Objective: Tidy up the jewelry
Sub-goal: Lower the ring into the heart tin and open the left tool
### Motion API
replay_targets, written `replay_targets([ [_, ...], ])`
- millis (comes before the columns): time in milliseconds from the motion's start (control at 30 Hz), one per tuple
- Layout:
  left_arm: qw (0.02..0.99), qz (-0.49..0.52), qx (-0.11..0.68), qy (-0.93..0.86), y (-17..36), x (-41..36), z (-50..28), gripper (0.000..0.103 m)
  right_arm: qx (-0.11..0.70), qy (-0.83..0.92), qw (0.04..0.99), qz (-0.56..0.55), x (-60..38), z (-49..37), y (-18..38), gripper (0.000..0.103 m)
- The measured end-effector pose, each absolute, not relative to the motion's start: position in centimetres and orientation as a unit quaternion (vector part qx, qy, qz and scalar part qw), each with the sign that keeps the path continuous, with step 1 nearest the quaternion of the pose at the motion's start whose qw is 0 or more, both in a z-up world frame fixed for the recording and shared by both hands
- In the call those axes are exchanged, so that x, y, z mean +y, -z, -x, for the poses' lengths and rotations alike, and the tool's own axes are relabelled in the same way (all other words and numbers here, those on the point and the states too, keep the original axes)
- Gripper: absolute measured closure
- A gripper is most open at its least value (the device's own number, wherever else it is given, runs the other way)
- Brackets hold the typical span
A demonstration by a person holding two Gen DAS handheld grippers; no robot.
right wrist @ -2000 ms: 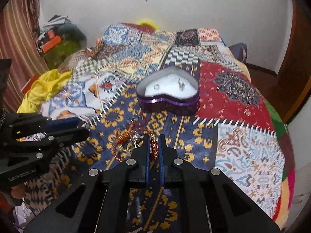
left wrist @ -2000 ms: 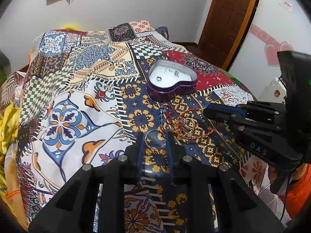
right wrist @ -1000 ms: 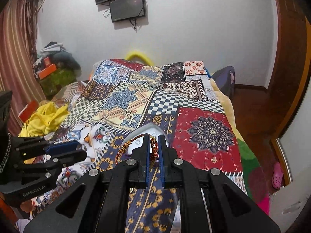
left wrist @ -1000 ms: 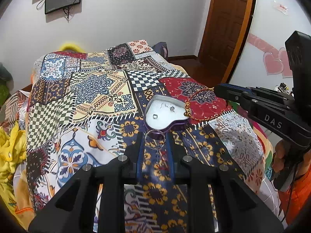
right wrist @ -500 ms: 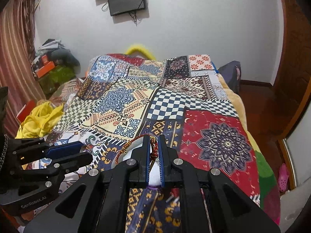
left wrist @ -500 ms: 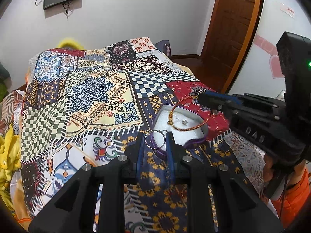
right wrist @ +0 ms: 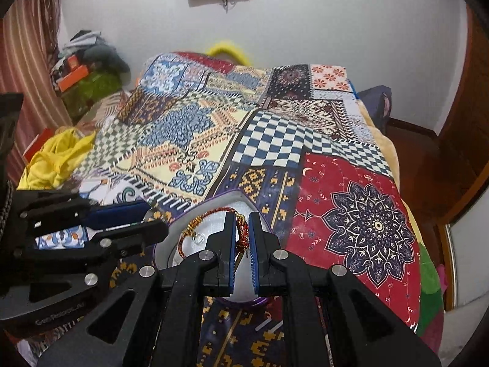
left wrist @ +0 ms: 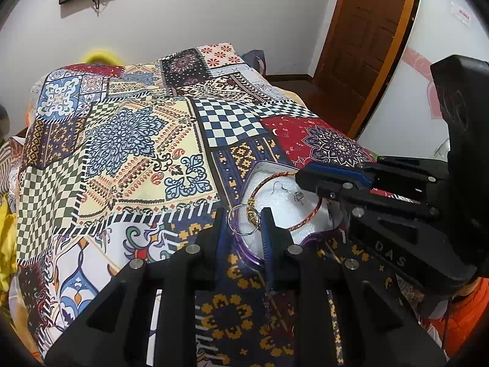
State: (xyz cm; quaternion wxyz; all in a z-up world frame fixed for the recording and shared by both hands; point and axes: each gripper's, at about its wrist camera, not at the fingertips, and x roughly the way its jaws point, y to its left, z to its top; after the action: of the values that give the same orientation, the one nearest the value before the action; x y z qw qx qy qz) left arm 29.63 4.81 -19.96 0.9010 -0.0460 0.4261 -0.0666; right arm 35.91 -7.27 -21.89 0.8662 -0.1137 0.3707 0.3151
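Note:
A purple heart-shaped tin with white lining sits on the patchwork bedspread; it also shows in the right wrist view. My left gripper is shut on a silver ring, held over the tin's near edge. My right gripper is shut on a red and gold bangle, which hangs low over the lining; the bangle also shows in the left wrist view. Small earrings lie inside the tin.
The patchwork bedspread covers the bed. Yellow cloth lies at the left edge. A wooden door stands at the right. Clutter is piled by the far left wall.
Both grippers have moved closer over the tin. The bangle has dropped from above the tin's rim to low over the white lining. The silver ring stays gripped.

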Motion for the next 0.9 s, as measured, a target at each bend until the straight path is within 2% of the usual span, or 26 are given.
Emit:
replay_targets([
  [167,0.898,0.039,0.430,0.079,20.1,4.1,-30.0,0.083,0.383,-0.317,0.859,0.121,-7.5,-36.3,22.1,0.095],
  [300,0.897,0.029,0.432,0.084,20.2,3.4,-30.3,0.082,0.399,-0.330,0.849,0.108,-8.1,-36.5,22.0,0.090],
  [900,0.890,0.028,0.444,0.096,20.3,2.3,-30.8,0.082,0.377,-0.325,0.862,0.098,-10.3,-34.4,20.5,0.089],
])
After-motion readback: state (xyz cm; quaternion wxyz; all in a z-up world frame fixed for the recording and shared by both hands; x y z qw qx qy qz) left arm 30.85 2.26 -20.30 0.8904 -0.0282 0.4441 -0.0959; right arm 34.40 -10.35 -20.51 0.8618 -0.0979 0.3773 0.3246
